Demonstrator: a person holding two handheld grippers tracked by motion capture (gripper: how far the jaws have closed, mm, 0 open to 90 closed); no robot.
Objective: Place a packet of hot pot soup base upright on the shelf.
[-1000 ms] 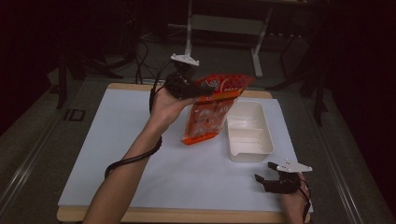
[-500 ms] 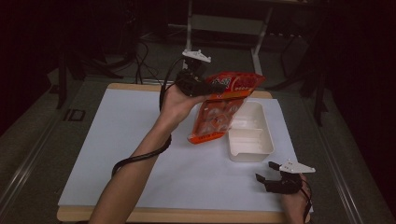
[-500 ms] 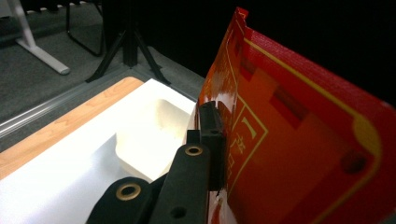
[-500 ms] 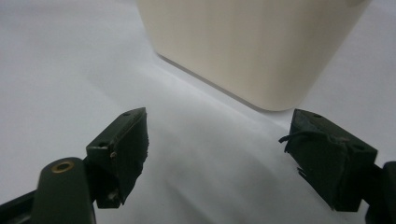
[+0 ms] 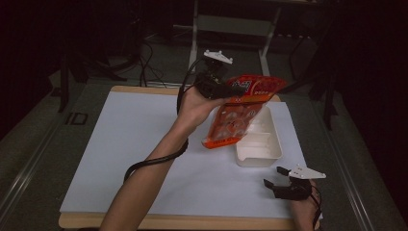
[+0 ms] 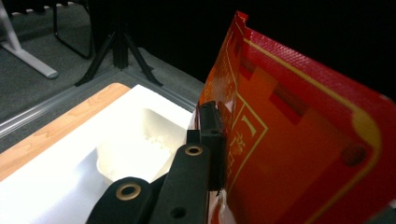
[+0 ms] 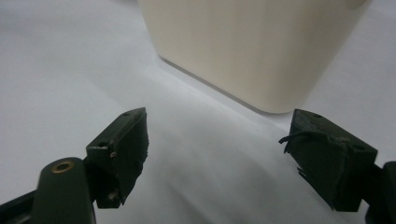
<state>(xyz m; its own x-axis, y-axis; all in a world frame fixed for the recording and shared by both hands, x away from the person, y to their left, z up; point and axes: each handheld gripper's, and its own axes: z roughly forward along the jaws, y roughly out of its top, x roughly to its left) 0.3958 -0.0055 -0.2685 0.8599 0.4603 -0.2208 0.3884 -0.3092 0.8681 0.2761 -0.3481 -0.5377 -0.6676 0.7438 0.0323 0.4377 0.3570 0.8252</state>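
Note:
An orange-red snack bag hangs in the air above the left rim of a cream rectangular tub. My left gripper is shut on the bag's top edge; in the left gripper view the bag stands on the right, with the tub below it. My right gripper rests open on the white mat near the table's front right corner, just in front of the tub. In the right gripper view its jaws stand wide apart, facing the tub's near wall.
A white mat covers most of the wooden table. A cable loops around the left forearm. Dark stands and metal legs lie beyond the far edge.
My left gripper has carried the bag rightward and a little higher, toward the tub. The right gripper has stayed put.

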